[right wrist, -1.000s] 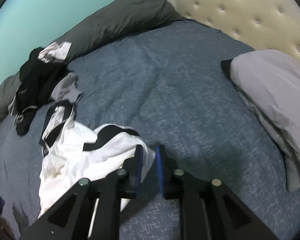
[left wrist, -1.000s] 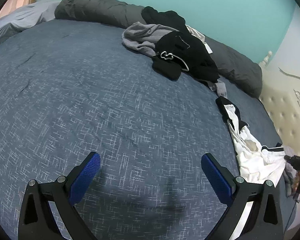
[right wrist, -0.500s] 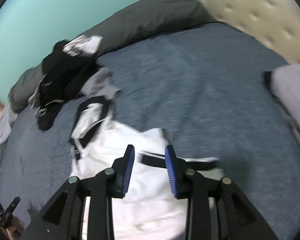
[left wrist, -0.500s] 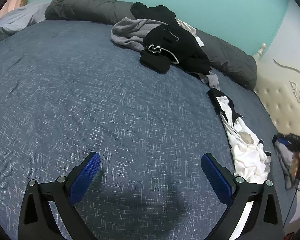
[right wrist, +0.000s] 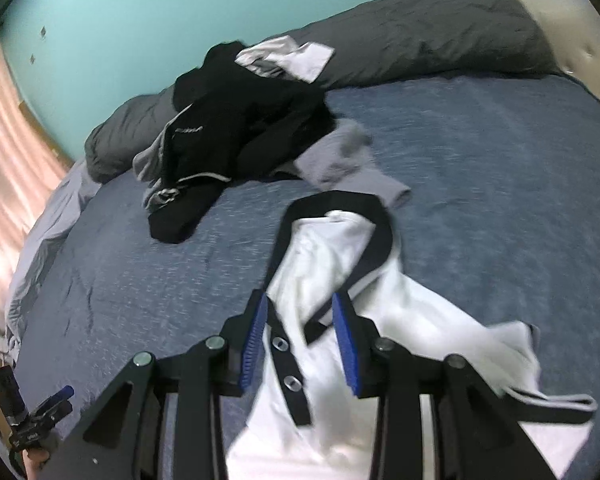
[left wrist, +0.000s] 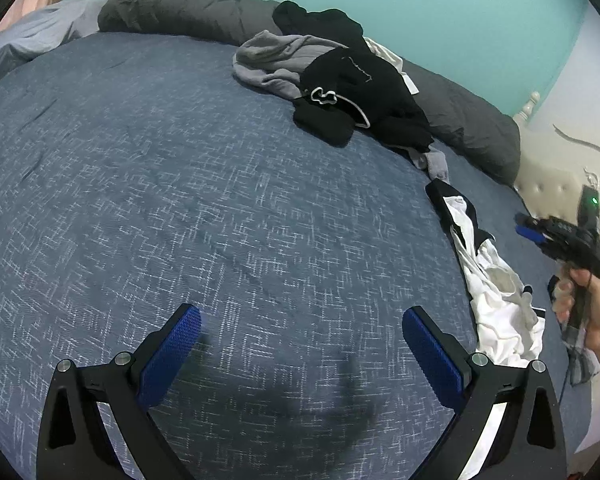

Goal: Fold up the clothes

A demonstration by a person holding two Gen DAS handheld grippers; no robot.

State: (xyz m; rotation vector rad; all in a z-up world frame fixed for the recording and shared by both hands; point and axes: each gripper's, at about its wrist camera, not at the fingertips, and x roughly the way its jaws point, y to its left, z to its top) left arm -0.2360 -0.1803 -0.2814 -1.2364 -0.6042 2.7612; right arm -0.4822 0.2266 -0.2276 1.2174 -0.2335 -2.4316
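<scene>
Blue bedspread [left wrist: 204,184] broad and bare beneath wide-apart left claw [left wrist: 300,344]; right claw [right wrist: 300,340] just parted, seemingly unclamped, over white shirt [right wrist: 380,320].

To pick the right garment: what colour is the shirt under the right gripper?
White shirt with black trim, clearest in the right wrist view.

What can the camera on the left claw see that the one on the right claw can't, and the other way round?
Only the left view shows the left claw close up, open over bare bedspread, and the hand holding the right claw.

Only the right view shows the white shirt's buttons and black collar, lying between the right claw's open pads, plus the pink curtain.

Both show the black clothes, grey duvet and turquoise wall.
</scene>
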